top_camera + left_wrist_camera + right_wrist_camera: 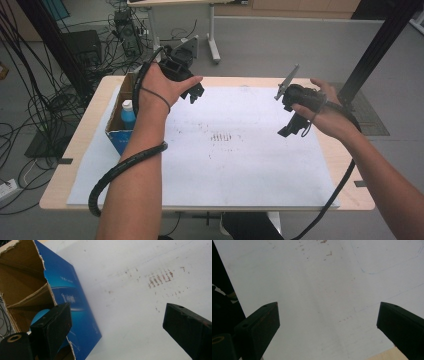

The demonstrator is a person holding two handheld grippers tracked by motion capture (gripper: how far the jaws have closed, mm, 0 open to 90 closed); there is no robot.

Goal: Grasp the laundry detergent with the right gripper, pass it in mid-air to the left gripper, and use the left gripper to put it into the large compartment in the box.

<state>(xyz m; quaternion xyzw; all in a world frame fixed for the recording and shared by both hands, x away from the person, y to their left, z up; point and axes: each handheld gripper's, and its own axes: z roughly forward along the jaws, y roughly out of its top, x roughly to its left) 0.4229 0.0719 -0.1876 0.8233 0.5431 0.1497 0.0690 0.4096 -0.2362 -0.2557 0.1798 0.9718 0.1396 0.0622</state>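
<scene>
Torn blue cardboard box [119, 131], blue-capped bottle [128, 114] inside

Mostly hidden inside the torn cardboard box [116, 120], the blue bottle [128, 114], just its cap and shoulder showing, its label unreadable; in the left gripper view, blurred white print on the box's blue side, half covered by a black jaw.

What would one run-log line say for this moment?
left gripper: open, empty, beside cardboard box | blue-capped bottle: inside box | right gripper: open, empty, above white sheet
</scene>
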